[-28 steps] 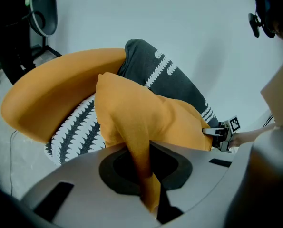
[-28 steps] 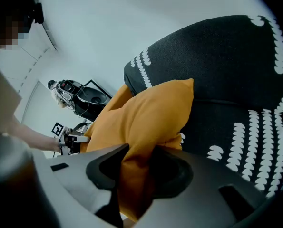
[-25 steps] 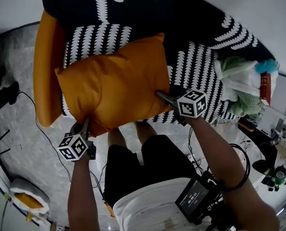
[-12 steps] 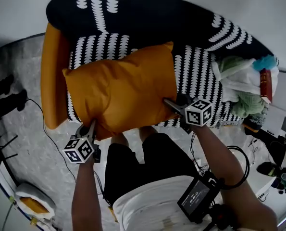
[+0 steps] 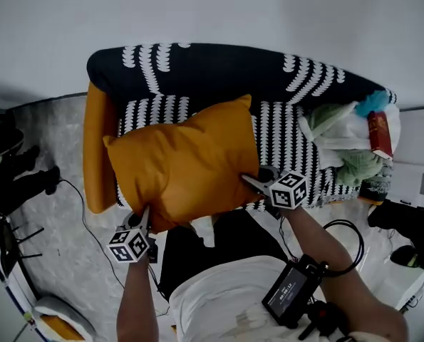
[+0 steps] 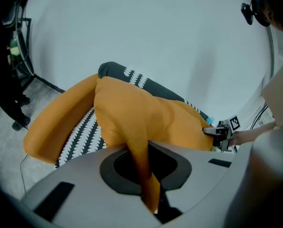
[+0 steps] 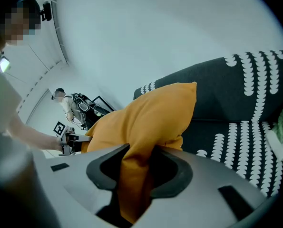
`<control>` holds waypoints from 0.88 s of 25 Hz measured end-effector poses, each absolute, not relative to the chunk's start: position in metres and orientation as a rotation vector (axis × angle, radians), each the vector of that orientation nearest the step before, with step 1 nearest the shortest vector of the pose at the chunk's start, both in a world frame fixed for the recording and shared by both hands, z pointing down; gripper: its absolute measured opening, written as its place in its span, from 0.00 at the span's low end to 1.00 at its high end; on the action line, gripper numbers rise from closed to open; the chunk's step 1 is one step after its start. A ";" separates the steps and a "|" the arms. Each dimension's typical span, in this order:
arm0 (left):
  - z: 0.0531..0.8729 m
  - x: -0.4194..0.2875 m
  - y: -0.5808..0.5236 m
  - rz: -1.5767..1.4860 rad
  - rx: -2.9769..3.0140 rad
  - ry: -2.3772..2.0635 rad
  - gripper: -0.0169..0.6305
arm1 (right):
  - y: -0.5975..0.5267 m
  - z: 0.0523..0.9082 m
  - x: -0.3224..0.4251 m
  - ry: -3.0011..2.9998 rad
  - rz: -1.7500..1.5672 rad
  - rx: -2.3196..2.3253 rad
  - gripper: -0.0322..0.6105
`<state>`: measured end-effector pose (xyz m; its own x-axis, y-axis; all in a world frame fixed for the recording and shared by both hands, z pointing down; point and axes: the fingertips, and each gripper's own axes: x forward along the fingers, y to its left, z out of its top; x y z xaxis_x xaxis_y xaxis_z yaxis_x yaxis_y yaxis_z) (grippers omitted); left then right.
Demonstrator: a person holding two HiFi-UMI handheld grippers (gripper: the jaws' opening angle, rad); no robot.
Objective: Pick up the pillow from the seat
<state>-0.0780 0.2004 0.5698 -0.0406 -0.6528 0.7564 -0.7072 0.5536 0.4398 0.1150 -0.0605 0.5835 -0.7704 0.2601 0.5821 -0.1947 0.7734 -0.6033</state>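
The orange pillow [image 5: 187, 164] hangs lifted in front of the black-and-white patterned seat [image 5: 283, 130], held at both near corners. My left gripper [image 5: 146, 214] is shut on the pillow's near-left corner; in the left gripper view the orange fabric [image 6: 141, 141] runs down between the jaws. My right gripper [image 5: 251, 184] is shut on the near-right edge, and the pillow [image 7: 146, 127] bunches into its jaws in the right gripper view. Each gripper shows across the pillow in the other's view: the right gripper [image 6: 216, 132] and the left gripper [image 7: 77, 139].
A second orange cushion [image 5: 97, 148] leans at the seat's left end. A heap of cloths and a red book [image 5: 350, 137] fills the seat's right end. Cables [image 5: 83, 223] trail over the grey floor at left. A white wall stands behind the seat.
The pillow and both grippers have come nearer to the person and sit smaller in the head view, which has tilted up to show more wall. Both grips are unchanged.
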 end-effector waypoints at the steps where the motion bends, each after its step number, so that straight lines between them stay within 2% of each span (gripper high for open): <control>1: 0.564 -0.078 0.198 0.067 1.144 -1.741 0.09 | -0.062 0.578 0.116 -2.299 0.873 -0.047 0.28; 15: 0.501 -0.051 0.153 0.086 1.274 -1.716 0.09 | -0.087 0.518 0.173 -2.370 0.896 0.093 0.28; 22: 0.477 -0.070 0.139 0.134 1.341 -1.743 0.09 | -0.091 0.497 0.169 -2.442 0.904 0.171 0.28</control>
